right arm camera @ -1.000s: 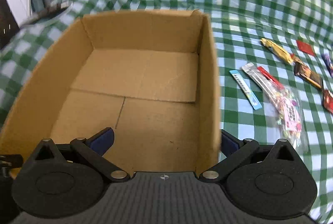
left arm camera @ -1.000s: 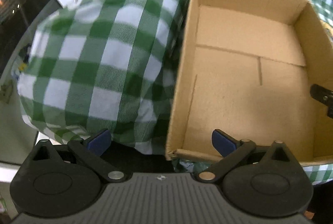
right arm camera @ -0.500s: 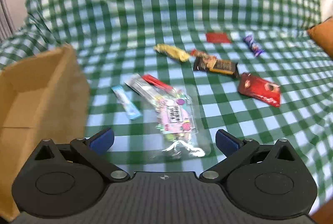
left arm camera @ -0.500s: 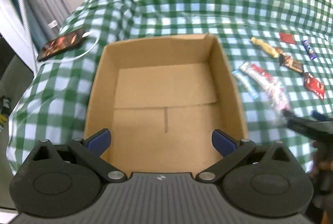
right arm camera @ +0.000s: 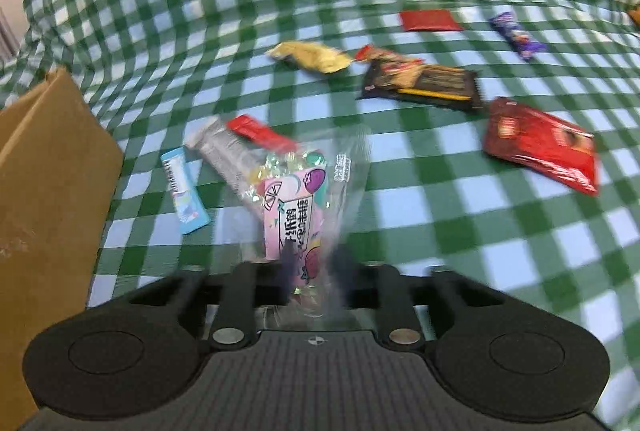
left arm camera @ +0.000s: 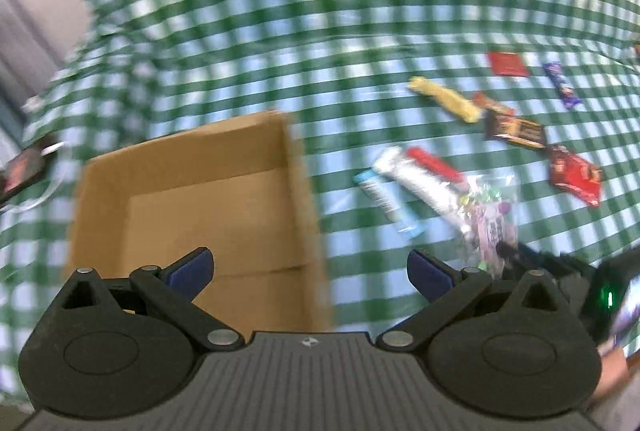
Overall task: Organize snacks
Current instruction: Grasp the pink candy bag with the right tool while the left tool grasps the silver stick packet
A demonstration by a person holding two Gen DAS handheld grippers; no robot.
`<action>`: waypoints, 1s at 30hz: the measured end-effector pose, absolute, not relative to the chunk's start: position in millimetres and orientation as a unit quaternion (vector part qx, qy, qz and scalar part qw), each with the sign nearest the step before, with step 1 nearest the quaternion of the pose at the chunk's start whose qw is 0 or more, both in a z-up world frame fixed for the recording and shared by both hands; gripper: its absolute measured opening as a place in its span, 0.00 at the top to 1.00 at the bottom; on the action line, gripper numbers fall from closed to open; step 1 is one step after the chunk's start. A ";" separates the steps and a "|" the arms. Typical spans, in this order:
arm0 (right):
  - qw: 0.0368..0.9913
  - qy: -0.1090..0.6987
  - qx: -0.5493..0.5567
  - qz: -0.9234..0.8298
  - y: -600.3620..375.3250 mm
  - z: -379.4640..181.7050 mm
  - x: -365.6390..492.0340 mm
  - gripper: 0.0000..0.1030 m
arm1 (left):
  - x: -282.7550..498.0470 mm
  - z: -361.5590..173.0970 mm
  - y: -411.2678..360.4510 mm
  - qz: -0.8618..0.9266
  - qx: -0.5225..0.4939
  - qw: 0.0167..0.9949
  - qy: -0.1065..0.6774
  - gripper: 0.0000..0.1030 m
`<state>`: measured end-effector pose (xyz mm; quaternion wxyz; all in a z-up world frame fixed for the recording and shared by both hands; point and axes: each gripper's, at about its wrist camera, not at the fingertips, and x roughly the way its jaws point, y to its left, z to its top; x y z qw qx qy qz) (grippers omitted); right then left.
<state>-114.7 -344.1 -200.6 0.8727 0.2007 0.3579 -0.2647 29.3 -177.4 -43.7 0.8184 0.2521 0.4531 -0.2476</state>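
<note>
Right beside the cardboard box (left arm camera: 200, 207), on its right-hand side, sits the whole spread of snacks on the green-and-white checked cloth (right arm camera: 440, 211) covering the tabletop. The right hand-held gripper (right arm camera: 314, 267) has its fingers pinched together on the near end of the clear candy bag (right arm camera: 300, 207), the one with the pink label and little wrapped sweets inside. It's blurry there, but the bag's edge clearly runs between the two fingertips. From the left camera you can see that same gripper (left arm camera: 508, 251) poking in from the right at the bag (left arm camera: 486, 215).

The left hand-held gripper (left arm camera: 308, 267) is spread wide with nothing between its blue pads (left arm camera: 190, 267), hanging over the box's near right corner. The box is open on top, and only bare cardboard shows inside it.

Going outward from the box: a light blue stick pack (right arm camera: 184, 187) lies just beside the box wall, then a silvery wrapper (right arm camera: 224, 151) and a thin red stick (right arm camera: 260, 133), both tucked partly under the candy bag. Farther from the box are a yellow wrapper (right arm camera: 310, 57), a dark brown chocolate bar (right arm camera: 424, 83) with a small red-orange wrapper (right arm camera: 370, 51) touching its top end, and a big red pack (right arm camera: 540, 145). Farthest from the box are a flat red packet (right arm camera: 430, 19) and a purple bar (right arm camera: 516, 35).

On the box's other side, a dark packet (left arm camera: 22, 169) lies at the cloth's edge.
</note>
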 end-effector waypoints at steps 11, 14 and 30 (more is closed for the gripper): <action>0.834 0.326 0.243 -0.373 -426.9 -195.8 -188.7 0.85 | 91.0 -174.2 -303.2 -0.249 0.120 0.739 0.615 0.07; 0.831 0.325 0.259 -0.371 -431.9 -203.9 -194.6 0.73 | 103.6 -200.3 -317.8 -0.229 0.096 0.718 0.650 0.24; 0.847 0.341 0.174 -0.368 -418.2 -222.2 -150.1 0.44 | 107.8 -216.0 -334.2 -0.226 0.149 0.740 0.616 0.79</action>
